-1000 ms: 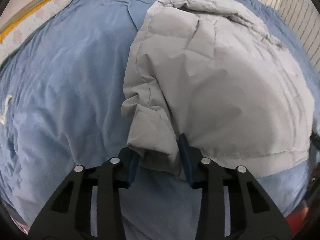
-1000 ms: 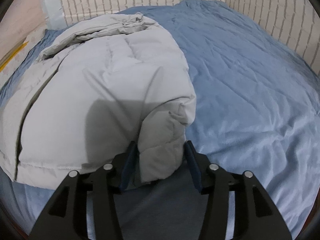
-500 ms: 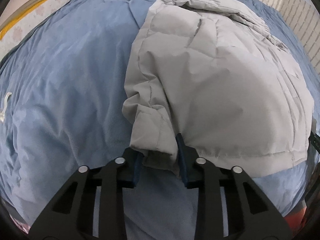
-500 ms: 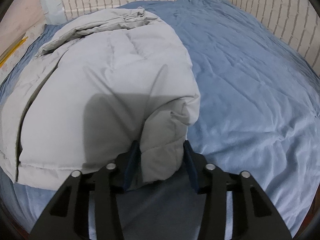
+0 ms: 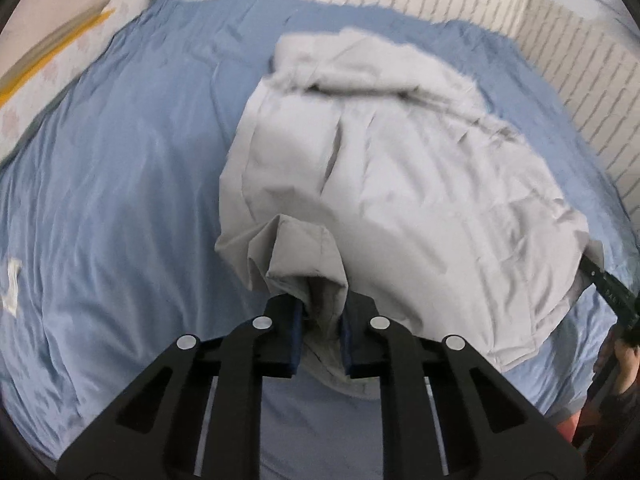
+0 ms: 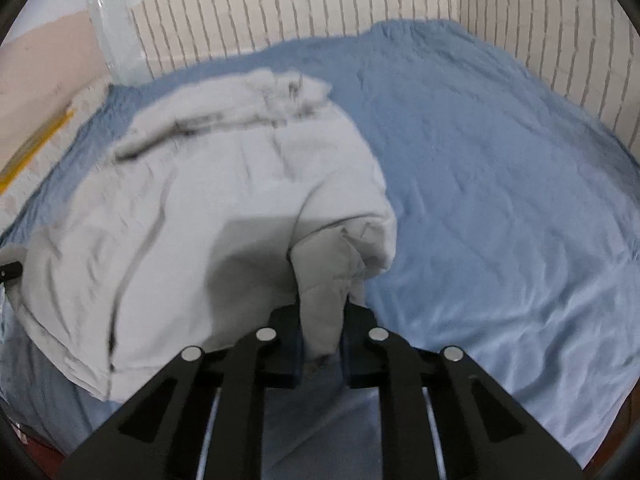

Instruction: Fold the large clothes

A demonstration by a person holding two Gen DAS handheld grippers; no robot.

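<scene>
A pale grey padded jacket [image 5: 400, 168] lies on a blue bedsheet [image 5: 120, 200], collar end far from me. My left gripper [image 5: 323, 312] is closing, its blue pads pressing on the jacket's near left hem corner, which is raised off the bed. In the right wrist view the same jacket [image 6: 200, 200] fills the left half. My right gripper [image 6: 322, 332] is closing too, pinching the near right hem corner, also raised. The right gripper's black body [image 5: 608, 284] shows at the right edge of the left wrist view.
The blue sheet [image 6: 500, 200] covers the whole bed. A white slatted wall [image 6: 360, 8] runs behind and to the right. A pink and yellow pillow edge [image 5: 48, 52] lies at the far left. A person's hand [image 5: 624, 364] shows at the lower right.
Both grippers have closed from open around the hem corners onto the fabric and risen, lifting the jacket's near edge off the bed. The views now take in more of the wall.
</scene>
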